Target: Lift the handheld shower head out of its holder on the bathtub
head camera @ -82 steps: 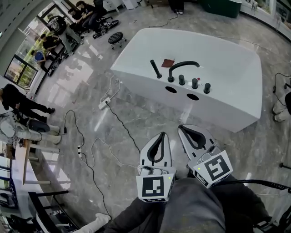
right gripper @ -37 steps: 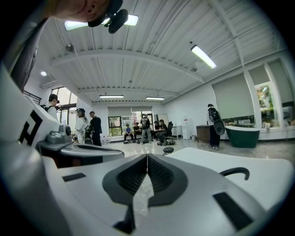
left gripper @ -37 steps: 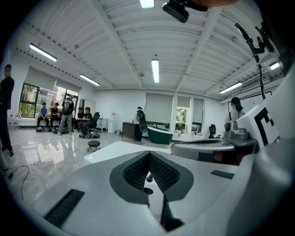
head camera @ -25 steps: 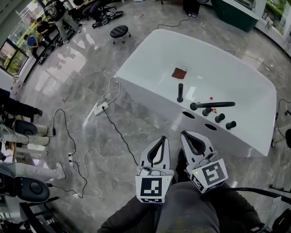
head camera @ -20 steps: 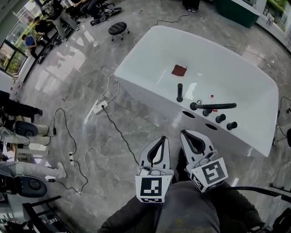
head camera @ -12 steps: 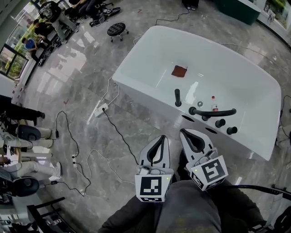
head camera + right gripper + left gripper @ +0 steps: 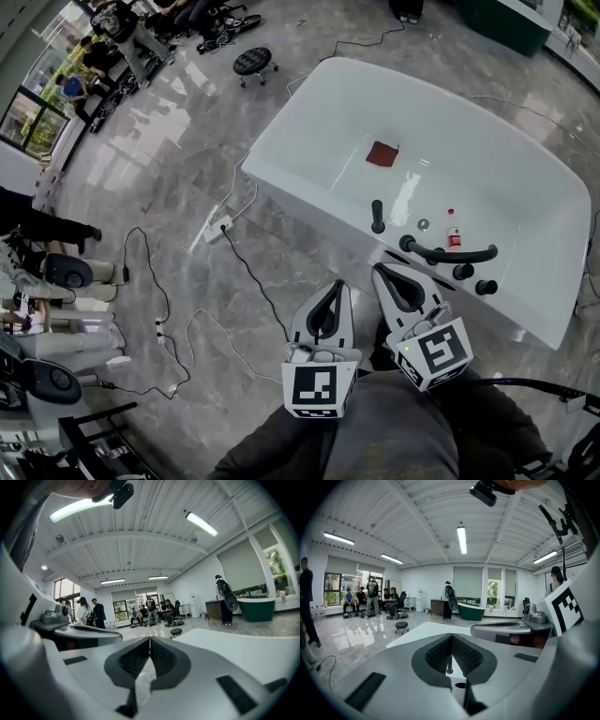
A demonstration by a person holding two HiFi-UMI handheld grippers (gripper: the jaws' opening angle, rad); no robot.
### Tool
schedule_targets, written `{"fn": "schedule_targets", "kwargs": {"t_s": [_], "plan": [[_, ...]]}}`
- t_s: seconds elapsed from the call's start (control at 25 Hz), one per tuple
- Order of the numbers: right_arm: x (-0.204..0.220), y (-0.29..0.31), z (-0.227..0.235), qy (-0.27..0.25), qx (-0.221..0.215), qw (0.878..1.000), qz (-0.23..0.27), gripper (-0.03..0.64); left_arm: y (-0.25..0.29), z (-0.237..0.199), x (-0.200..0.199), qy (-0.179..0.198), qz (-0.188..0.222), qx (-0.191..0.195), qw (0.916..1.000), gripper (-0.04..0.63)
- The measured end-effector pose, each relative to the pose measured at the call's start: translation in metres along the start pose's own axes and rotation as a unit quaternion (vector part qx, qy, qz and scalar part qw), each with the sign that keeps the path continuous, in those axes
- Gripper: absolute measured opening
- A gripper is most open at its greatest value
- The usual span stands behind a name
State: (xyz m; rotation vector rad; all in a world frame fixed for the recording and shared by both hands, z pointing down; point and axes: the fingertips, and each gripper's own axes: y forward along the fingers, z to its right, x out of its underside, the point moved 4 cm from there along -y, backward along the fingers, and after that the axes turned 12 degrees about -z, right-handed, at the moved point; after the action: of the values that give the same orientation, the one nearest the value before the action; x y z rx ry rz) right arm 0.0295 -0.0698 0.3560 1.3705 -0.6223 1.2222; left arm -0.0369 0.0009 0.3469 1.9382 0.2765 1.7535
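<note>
The black handheld shower head stands upright in its holder on the near rim of the white bathtub. To its right are the curved black spout and two black knobs. My left gripper is shut and empty, short of the tub over the floor. In the left gripper view the shower head shows as a thin post through the gap under the left gripper's shut tips. My right gripper is shut and empty, its tips just before the rim, below the shower head.
A red cloth and a small bottle lie inside the tub. Cables and a power strip cross the marble floor at left. A stool stands beyond the tub, and people sit and stand at the far left.
The tub and its fittings have drawn nearer to both grippers, and the shower head now sits just ahead of the right gripper's tips. Both grippers stayed shut.
</note>
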Motion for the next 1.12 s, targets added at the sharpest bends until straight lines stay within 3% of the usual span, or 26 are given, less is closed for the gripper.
{"fn": "schedule_targets", "kwargs": {"t_s": [0.2,0.56,1.12], "plan": [[0.001,0.038,0.004,-0.001,0.015,1.0,-0.008,0.005,0.027,-0.032,0.006,-0.004,-0.003,0.014,0.9999,0.003],[-0.022,0.092,0.007,0.009,0.048,0.999,-0.015,0.003,0.067,-0.084,-0.024,0.011,-0.001,0.051,0.9986,0.003],[-0.05,0.144,0.021,0.038,0.139,0.99,-0.008,0.005,0.12,-0.129,-0.051,0.041,-0.003,0.144,0.9888,0.003]]}}
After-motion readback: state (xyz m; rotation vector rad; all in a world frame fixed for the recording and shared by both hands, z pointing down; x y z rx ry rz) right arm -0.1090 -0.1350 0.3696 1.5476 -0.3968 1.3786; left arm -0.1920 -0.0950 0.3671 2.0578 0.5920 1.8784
